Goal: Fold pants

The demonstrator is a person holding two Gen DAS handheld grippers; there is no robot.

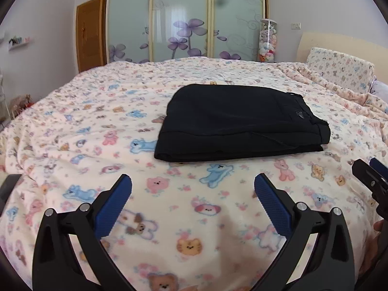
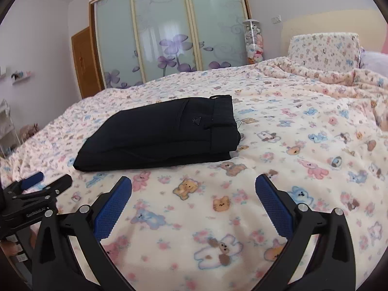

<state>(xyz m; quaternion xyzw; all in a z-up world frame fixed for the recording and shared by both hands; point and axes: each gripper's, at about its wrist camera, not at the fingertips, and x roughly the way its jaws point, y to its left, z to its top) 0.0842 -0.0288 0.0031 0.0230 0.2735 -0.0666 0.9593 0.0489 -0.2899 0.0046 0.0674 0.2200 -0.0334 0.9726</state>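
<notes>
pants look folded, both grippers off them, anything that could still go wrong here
The black pants lie folded on a soft fleece blanket; a push there could make the stack slump. Their near layers look slightly uneven, so a nudge might open them. The left gripper and right gripper are open, close to each other, and could collide.

Folded pants [image 1: 242, 123] lie on the bed [image 1: 97, 133], ahead of both tongs, wardrobe [image 1: 184, 17] behind, pillow [image 1: 339, 69] far right.

The pants [image 1: 240, 123] are matt black woven cloth, smooth. The blanket [image 1: 189, 208] is fluffy fleece with a soft nap. At 12 o'clock, wardrobe doors [image 1: 184, 17] — frosted glass, glossy. The gripper fingers [image 2: 114, 208] are matt black plastic — with 2 textured blue rubbery pads.
</notes>
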